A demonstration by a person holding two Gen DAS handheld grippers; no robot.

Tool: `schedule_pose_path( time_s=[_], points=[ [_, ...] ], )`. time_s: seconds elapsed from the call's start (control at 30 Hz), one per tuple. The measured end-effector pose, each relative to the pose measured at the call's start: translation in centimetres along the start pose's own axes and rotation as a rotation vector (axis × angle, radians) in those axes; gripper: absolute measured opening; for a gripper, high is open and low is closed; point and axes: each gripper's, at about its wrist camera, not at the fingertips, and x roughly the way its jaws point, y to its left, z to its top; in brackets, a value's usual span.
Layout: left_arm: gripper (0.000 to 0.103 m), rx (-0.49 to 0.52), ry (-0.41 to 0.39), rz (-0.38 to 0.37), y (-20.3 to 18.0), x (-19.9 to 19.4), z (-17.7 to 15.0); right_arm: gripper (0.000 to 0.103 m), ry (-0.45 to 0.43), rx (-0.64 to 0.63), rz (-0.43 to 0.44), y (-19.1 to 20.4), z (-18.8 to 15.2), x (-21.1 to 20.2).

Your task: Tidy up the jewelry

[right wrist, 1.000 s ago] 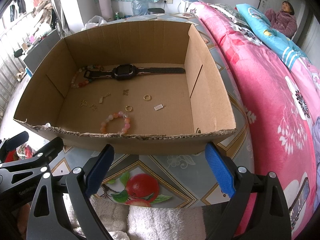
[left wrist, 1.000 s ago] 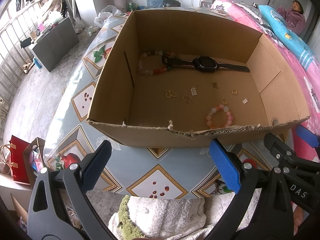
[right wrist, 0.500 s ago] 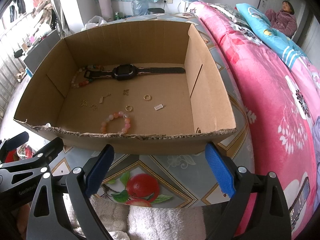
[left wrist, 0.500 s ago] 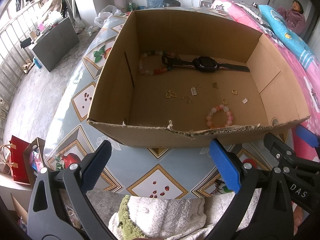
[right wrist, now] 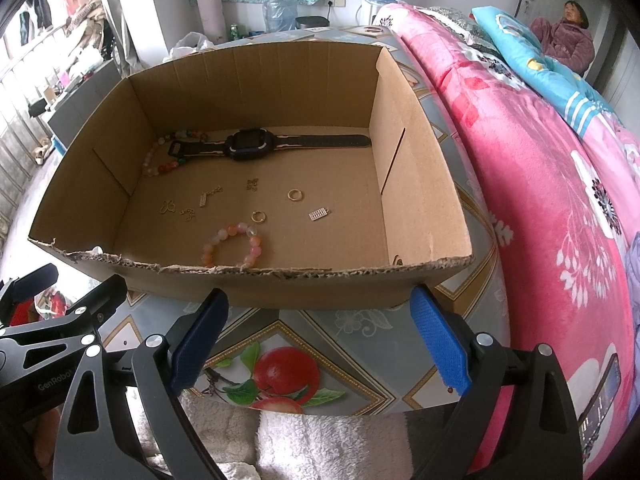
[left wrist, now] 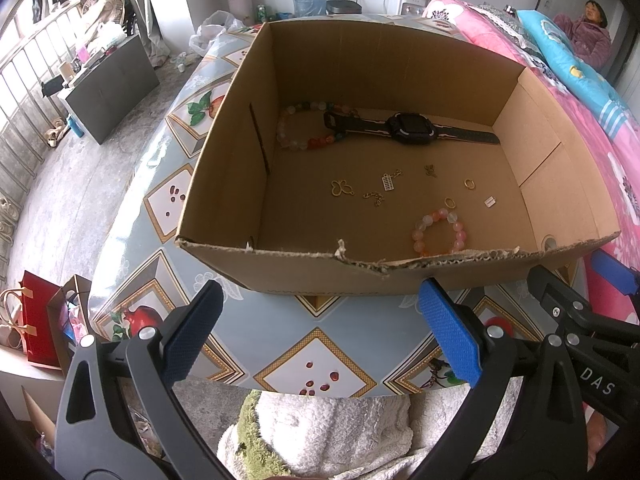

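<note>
L gripper (left wrist: 318, 336): jaws spread wide, nothing between the blue pads, hanging over the table (left wrist: 320, 376) edge short of the cardboard box (left wrist: 320, 276). R gripper (right wrist: 320, 340): same, wide apart and empty, also short of the box's near wall. Both point into the box, prob. so each cam covers the whole floor.

Box contents, L to R (left wrist view):
- multicolour bead bracelet (left wrist: 298, 142), back-left corner; one end of the watch strap lies across it.
- black watch (left wrist: 410, 130), laid out flat w/ strap straight along the back wall.
- butterfly-outline gold charm (left wrist: 341, 188), then a small chain piece (left wrist: 374, 197), a gold abacus-like charm (left wrist: 389, 181), a small dark-gold charm (left wrist: 430, 170); mid-floor, all apart from each other.
- two gold rings (left wrist: 469, 183), (left wrist: 449, 203), apart.
- pink/orange bead bracelet (left wrist: 439, 231), close to the near wall, partly cut off by the torn rim.
- small silver charm (left wrist: 490, 201), furthest R.

Small charms too tiny to ID for sure; shapes are approx.

Judgement: all jewelry sits inside the box, big items at the back, small bits spread singly mid-floor. That fits a laid-out, sorted arrangement or a loose scatter awaiting sorting; can't settle which.
</note>
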Motion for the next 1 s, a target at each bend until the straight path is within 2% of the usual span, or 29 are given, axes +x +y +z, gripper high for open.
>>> schedule_pose_path(
  time_s=[1.0],
  points=[
    [0.095,-0.010,0.003,0.000,0.04,-0.36,0.15,0.090,0.001,-0.007,0.003,-0.05,-0.08,0.06]
  ],
)
